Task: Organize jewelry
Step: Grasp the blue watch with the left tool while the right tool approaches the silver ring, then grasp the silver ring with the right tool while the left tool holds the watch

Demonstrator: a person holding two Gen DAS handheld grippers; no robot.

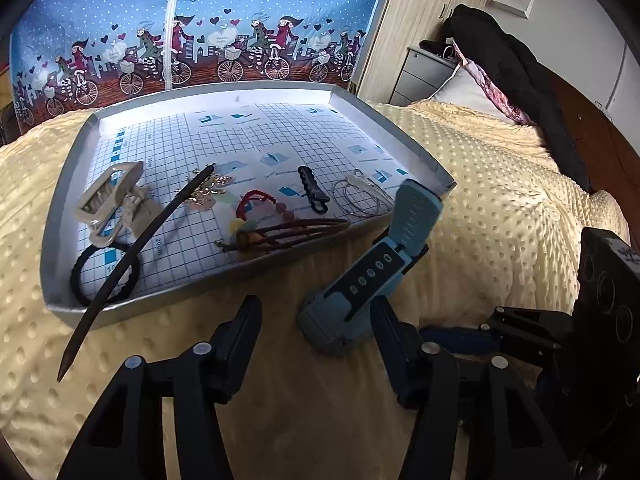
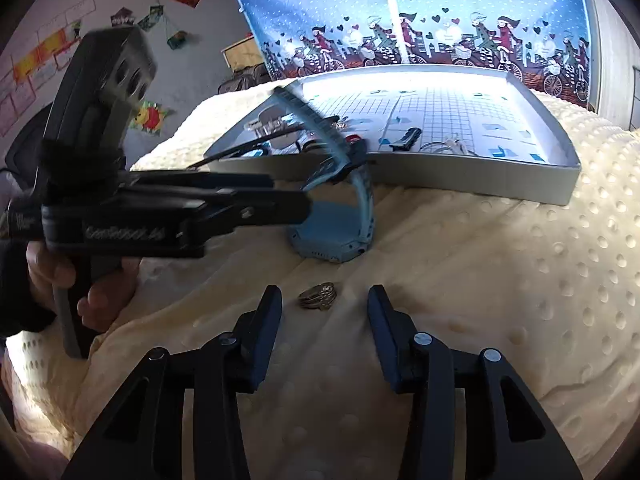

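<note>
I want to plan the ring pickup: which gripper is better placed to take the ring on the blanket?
Right. The right gripper is open with the ring between its fingertips. The left gripper is open beside the blue watch.

I see a bed under a cream dotted blanket [image 1: 480,208]. At its far edge hangs a blue cartoon cyclist curtain [image 1: 200,20]. Near the head corner lie a white pillow [image 1: 464,88] and a grey drawer unit [image 1: 420,72].

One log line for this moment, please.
left gripper: open, by watch on blanket | right gripper: open, around ring | tray: holds clips, hair tie, bracelets | watch, ring: outside tray
</note>
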